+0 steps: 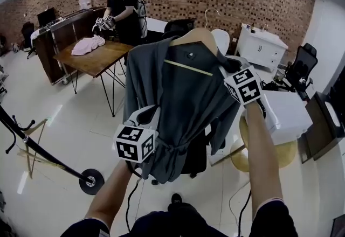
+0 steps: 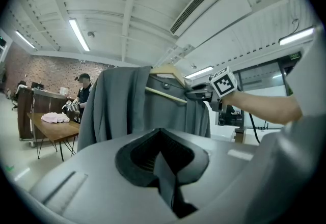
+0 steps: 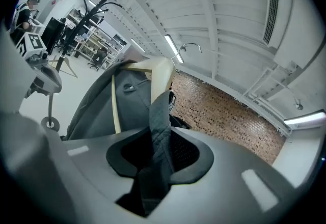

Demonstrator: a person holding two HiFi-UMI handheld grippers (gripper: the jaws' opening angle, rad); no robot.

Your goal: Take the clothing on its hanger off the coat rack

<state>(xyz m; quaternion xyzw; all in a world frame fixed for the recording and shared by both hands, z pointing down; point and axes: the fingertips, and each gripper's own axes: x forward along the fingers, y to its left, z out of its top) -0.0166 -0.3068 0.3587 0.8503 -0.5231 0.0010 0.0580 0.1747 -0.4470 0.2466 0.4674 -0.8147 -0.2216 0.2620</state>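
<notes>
Head view: the left gripper [image 1: 148,123] has its tips buried behind cloth and its marker cube, so the clamp is unreadable there. Its own view settles it: left gripper [image 2: 168,167] clenched on a fold of the grey garment [image 2: 142,111]. Right gripper [image 3: 153,162] likewise clamped on a twisted strip of the same garment [image 3: 102,111], just below the hanger's end.

The hanger [image 1: 194,36] is mostly covered. Only the wooden neck, a pale crossbar and the thin hook [image 1: 207,14] show. The lower hem is bunched and merges with a dark office chair [image 1: 194,160] behind it, so the edge is hard to trace.

The garment [image 1: 183,96] hangs between the two grippers, long axis vertical, hook up, hem down, open front facing the camera. The right gripper [image 1: 229,71] is at its upper shoulder and the left gripper at its lower side.

The coat rack [image 3: 97,4] stands well apart, beyond the right gripper. A person [image 1: 124,9] stands far behind at a table [image 1: 102,58].
</notes>
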